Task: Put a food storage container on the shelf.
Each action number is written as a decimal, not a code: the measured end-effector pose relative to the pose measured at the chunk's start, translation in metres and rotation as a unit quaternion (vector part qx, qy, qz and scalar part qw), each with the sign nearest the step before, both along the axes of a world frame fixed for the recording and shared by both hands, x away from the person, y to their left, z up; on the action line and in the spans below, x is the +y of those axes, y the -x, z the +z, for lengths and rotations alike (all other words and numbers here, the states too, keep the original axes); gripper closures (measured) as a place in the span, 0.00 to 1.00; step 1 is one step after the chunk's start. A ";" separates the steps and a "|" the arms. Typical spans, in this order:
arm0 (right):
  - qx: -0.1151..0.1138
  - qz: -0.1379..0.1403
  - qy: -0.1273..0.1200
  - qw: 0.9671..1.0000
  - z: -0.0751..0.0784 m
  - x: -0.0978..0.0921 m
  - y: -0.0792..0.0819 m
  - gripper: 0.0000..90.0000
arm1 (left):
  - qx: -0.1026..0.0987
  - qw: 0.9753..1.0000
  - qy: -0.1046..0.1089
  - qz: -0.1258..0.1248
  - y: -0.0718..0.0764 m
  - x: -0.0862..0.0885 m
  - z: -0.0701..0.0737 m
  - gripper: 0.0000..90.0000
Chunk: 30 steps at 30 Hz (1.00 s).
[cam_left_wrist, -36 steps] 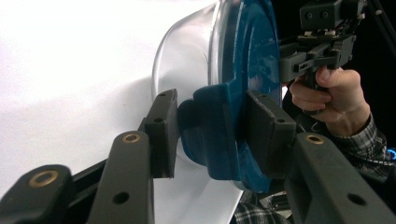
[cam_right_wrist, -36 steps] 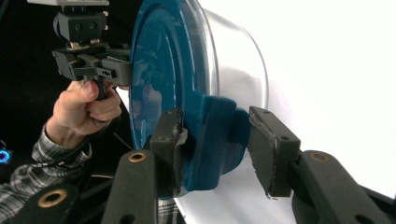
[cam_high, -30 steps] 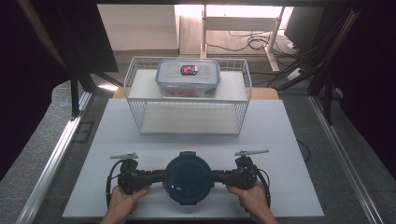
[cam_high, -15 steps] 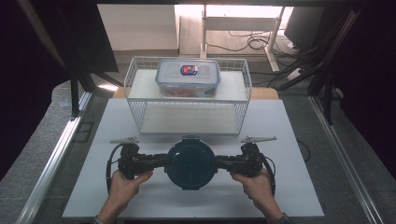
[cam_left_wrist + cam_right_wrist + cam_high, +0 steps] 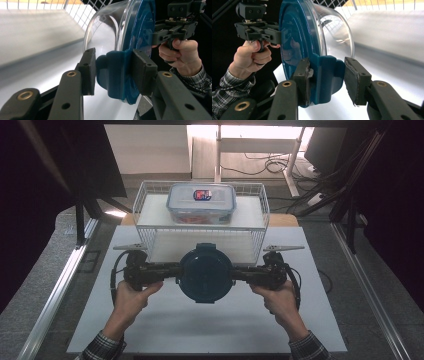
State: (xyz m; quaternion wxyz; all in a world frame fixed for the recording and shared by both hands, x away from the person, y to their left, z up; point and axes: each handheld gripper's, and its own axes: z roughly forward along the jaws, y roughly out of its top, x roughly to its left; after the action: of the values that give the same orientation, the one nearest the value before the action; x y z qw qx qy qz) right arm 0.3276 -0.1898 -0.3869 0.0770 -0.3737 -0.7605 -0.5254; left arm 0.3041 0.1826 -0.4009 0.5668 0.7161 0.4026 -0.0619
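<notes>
White tabletop [image 5: 150, 330] carries a wire basket [image 5: 145, 200] in the high view; since a second ago the round blue-lidded container [image 5: 206, 275] has moved forward to just before it, likely bound inside. The left gripper view shows the left gripper [image 5: 113, 71] with one finger on a lid tab and a slight gap at the other. In the right gripper view, the right gripper [image 5: 327, 80] has one finger on its tab and the other apart.

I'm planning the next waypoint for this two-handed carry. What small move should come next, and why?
Probably keep carrying the round blue-lidded container forward and slightly up toward the wire basket. The left gripper and right gripper each straddle one of its side clips, and it sits just short of the basket's front wall, where a rectangular container already lies toward the back.
</notes>
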 end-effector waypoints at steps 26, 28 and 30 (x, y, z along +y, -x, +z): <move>-0.052 -0.008 -0.005 0.999 0.090 0.014 -0.042 0.64 | -0.032 0.999 0.003 0.005 -0.041 0.012 0.084 0.65; -0.054 -0.007 -0.006 0.999 0.095 0.014 -0.046 0.64 | -0.036 0.999 -0.001 0.006 -0.045 0.013 0.093 0.65; -0.057 -0.008 -0.012 0.998 0.101 0.015 -0.051 0.64 | -0.039 0.999 -0.003 0.007 -0.049 0.014 0.101 0.65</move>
State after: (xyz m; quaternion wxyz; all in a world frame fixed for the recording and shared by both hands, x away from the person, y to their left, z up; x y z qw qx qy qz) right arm 0.3783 -0.1744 -0.2858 0.0336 -0.3481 -0.7546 -0.5552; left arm 0.3532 0.1969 -0.3003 0.5806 0.7166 0.3854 -0.0288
